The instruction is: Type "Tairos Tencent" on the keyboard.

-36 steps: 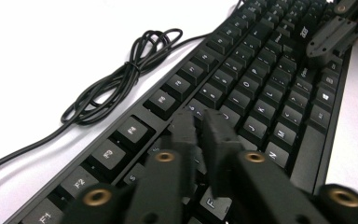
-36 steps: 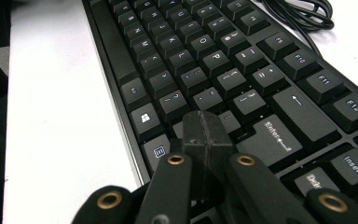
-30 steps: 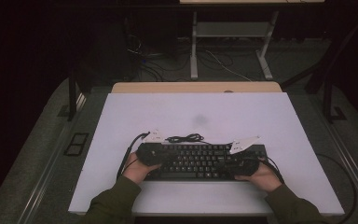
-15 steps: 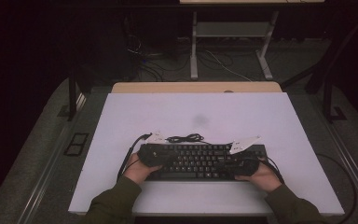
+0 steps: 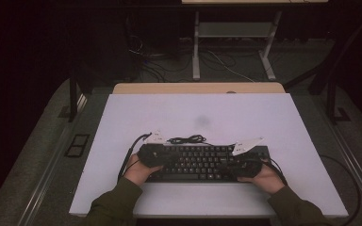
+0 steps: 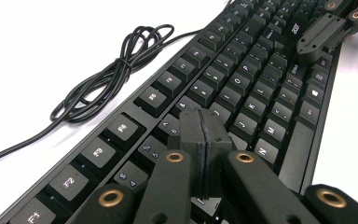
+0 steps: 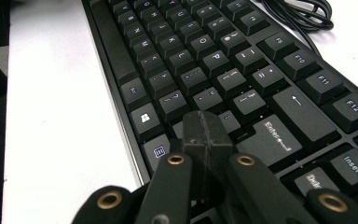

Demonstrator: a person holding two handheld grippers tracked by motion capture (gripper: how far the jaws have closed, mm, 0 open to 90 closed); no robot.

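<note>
A black keyboard [image 5: 202, 162] lies on the white tabletop [image 5: 217, 113], close to its near edge and about midway between the left and right edges, its long side parallel to that near edge. Its cable [image 5: 186, 139] is bundled in a loose coil on the tabletop just beyond the keyboard's far edge, nearer its left half.

The left tool [image 5: 152, 154] rests over the left end of the keyboard, held in the person's left hand [image 5: 139, 170]. In the left gripper view its jaws are pressed together with nothing between them, the tips [image 6: 200, 133] poised over the keys beside the number row. The left tool's jaws have just been parting by a hair, yet the pads meet with no gap.

The right tool [image 5: 245, 167] sits over the right end of the keyboard, held in the right hand [image 5: 264, 179]. In the right gripper view its jaws are closed on each other, empty, and the tips [image 7: 205, 135] hang just over the keys near Enter [image 7: 272, 140]. The right tool's jaw also shows at the far corner of the left gripper view [image 6: 328, 32], low over the keys.
</note>
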